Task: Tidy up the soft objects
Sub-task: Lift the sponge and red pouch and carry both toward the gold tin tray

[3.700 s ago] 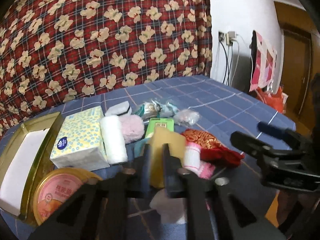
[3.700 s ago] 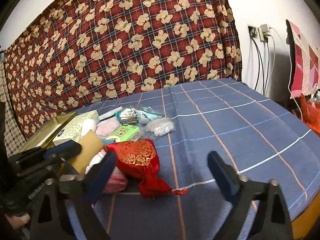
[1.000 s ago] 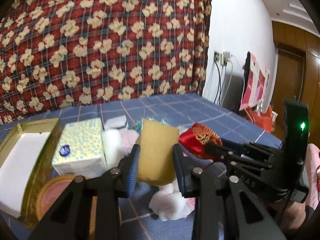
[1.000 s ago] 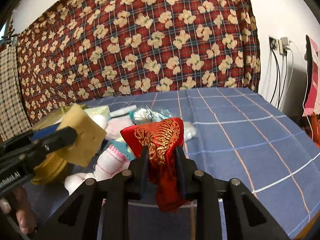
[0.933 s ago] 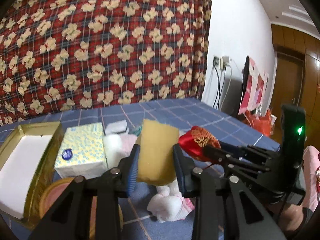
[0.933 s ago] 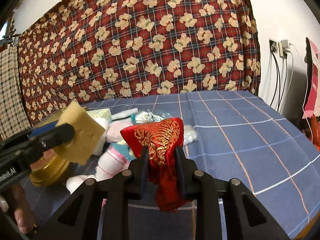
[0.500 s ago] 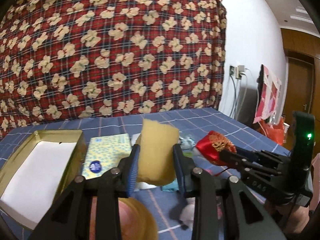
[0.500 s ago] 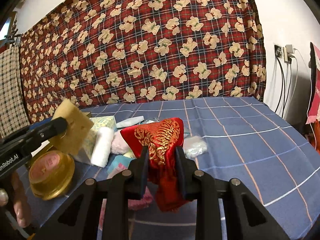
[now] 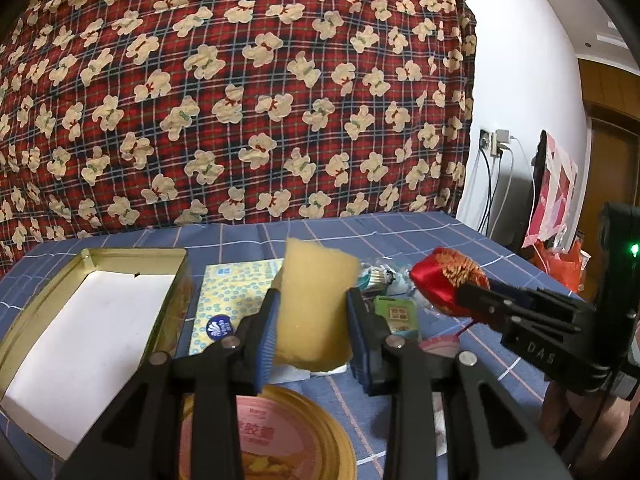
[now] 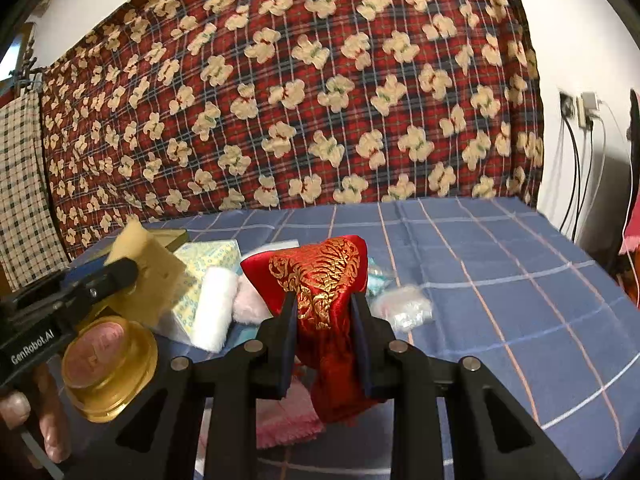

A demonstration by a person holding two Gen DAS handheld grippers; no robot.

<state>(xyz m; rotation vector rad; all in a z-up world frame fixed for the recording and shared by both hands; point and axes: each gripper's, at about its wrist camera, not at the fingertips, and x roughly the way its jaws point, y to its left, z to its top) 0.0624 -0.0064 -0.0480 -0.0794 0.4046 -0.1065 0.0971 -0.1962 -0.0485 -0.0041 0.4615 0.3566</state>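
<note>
My left gripper (image 9: pixel 312 320) is shut on a yellow sponge (image 9: pixel 316 300) and holds it in the air, right of the open gold tin (image 9: pixel 132 258) with its white lining. My right gripper (image 10: pixel 324 328) is shut on a red and gold satin pouch (image 10: pixel 320 280) and holds it above the pile. The pouch (image 9: pixel 444 284) and the right gripper also show at the right of the left wrist view. The sponge (image 10: pixel 148 276) and the left gripper show at the left of the right wrist view.
On the blue checked table (image 10: pixel 500 264) lie a tissue pack (image 9: pixel 236 300), a white roll (image 10: pixel 214 312), a pink fluffy item (image 10: pixel 248 300), a pink sock (image 10: pixel 288 416), small plastic packets (image 10: pixel 404 306) and a round gold tin lid (image 10: pixel 108 364). A patterned curtain hangs behind.
Both grippers have risen and shifted left with their loads. The gold tin and tissue pack sit more central in the left wrist view.
</note>
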